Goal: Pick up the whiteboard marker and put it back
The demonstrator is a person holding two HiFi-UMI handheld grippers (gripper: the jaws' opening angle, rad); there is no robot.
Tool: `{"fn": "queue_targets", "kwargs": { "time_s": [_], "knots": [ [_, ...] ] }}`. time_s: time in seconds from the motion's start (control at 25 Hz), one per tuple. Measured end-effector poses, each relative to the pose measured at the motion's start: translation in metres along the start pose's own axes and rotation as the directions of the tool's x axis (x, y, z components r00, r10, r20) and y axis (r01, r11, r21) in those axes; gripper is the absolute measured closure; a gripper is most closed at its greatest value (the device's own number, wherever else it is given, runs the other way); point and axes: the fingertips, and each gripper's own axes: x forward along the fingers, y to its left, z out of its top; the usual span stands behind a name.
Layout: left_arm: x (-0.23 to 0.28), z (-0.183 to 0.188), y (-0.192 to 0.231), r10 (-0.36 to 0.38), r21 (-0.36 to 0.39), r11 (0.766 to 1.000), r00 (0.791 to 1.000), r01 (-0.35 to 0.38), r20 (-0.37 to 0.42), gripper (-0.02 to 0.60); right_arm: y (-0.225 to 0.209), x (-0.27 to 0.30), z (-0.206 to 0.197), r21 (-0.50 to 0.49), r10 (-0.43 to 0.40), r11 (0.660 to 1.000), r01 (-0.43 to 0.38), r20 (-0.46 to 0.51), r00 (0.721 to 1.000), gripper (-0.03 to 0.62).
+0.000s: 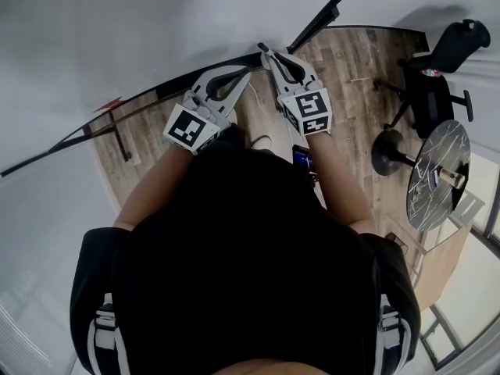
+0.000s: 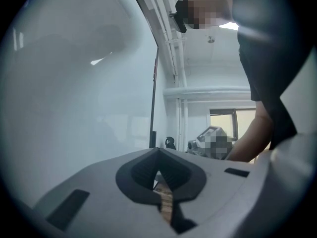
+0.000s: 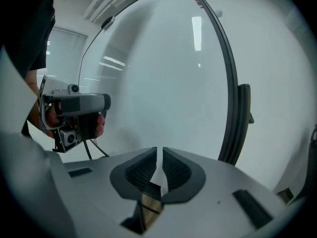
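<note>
Items in view, by count. Two tongs, side by side at the far centre: left tongs (image 1: pixel 247 69) and right tongs (image 1: pixel 266 51). Two marker cubes, one on each: left cube (image 1: pixel 187 128) and right cube (image 1: pixel 313 112). One whiteboard (image 1: pixel 156 37), far left. One black office chair (image 1: pixel 437 69), far right. One round marbled desk (image 1: pixel 437 174), right. One person (image 1: pixel 250 256), near.

Whiteboard (image 1: pixel 117 30) cropped at top and left
</note>
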Motion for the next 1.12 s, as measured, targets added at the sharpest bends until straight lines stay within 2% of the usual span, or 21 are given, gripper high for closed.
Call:
{"fn": "queue_targets", "kwargs": {
  "time_s": [0.52, 0.72, 0.92, 1.12],
  "knots": [
    [0.003, -0.003, 0.016, 0.008, 0.008, 1.0, 1.0, -0.008, -0.008, 0.578, -0.013, 0.049, -0.041, -0.076, -0.018, 0.997, 0.004, -0.181, 0.983, 0.519],
    [0.0, -0.002, 0.02, 0.019, 0.018, 1.0, 1.0, -0.019, -0.005, 0.578, -0.013, 0.06, -0.054, -0.124, -0.025, 0.992, -0.004, -0.234, 0.972, 0.508],
    [-0.004, -0.003, 0.024, 0.027, 0.017, 0.999, 1.0, -0.027, -0.009, 0.578, -0.016, 0.069, -0.065, -0.163, -0.065, 0.986, 0.019, -0.282, 0.957, 0.499],
    [-0.009, -0.003, 0.027, 0.039, 0.015, 0.999, 0.999, -0.039, -0.006, 0.578, -0.014, 0.078, -0.069, -0.199, -0.074, 0.98, 0.013, -0.302, 0.95, 0.497]
  ]
}}
